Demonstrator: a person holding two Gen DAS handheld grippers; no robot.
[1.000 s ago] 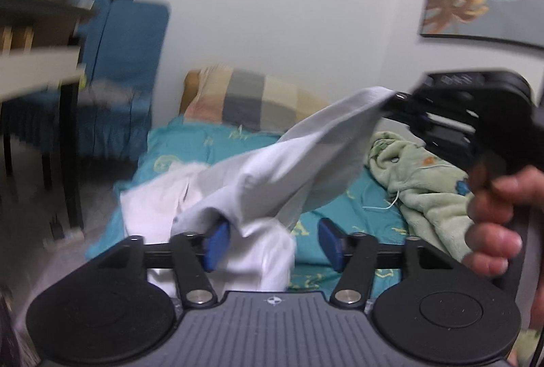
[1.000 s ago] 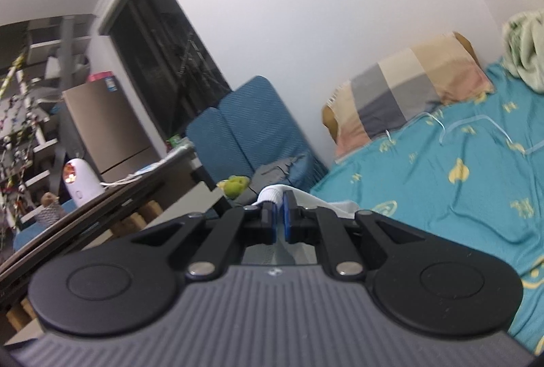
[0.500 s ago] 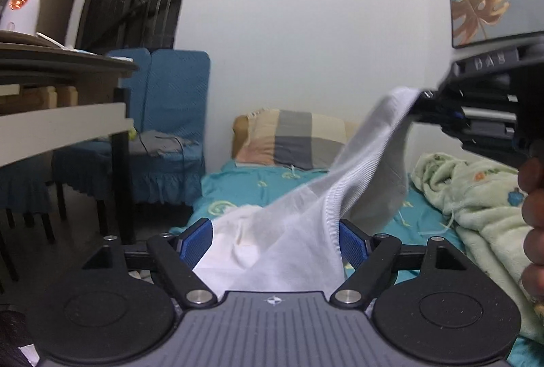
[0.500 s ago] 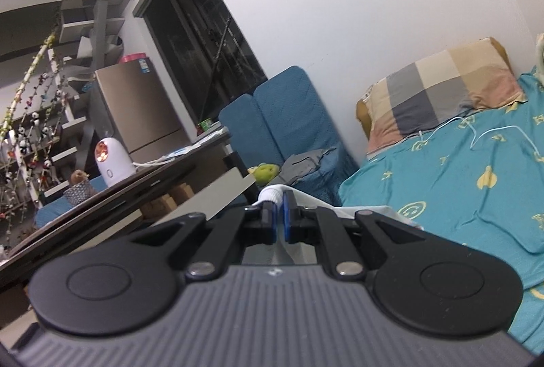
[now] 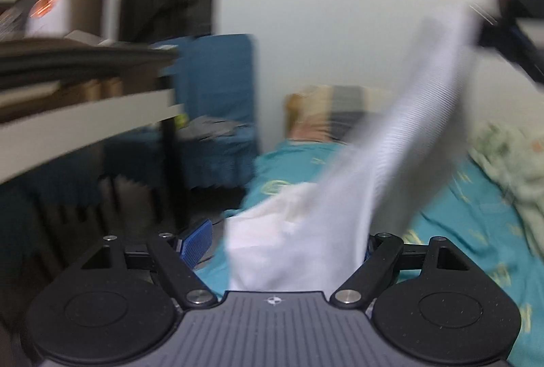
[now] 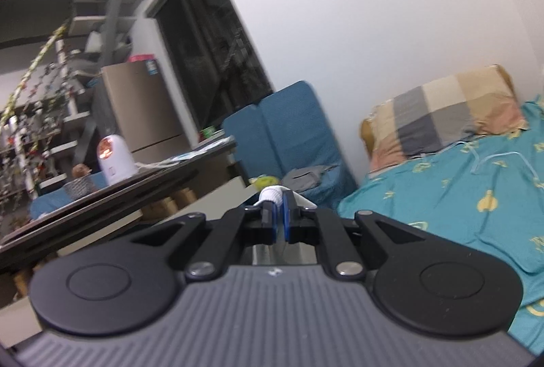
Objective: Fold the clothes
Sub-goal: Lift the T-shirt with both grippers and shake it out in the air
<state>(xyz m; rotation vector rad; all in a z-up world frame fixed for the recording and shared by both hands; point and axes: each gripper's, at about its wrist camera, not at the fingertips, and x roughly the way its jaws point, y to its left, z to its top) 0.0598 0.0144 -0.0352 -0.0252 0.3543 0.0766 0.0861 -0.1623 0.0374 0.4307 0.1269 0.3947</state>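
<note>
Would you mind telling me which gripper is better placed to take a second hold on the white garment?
Left. The left gripper is open with the white garment hanging between its fingers, so closing would likely catch it. The right gripper is already shut on the garment's edge.
</note>
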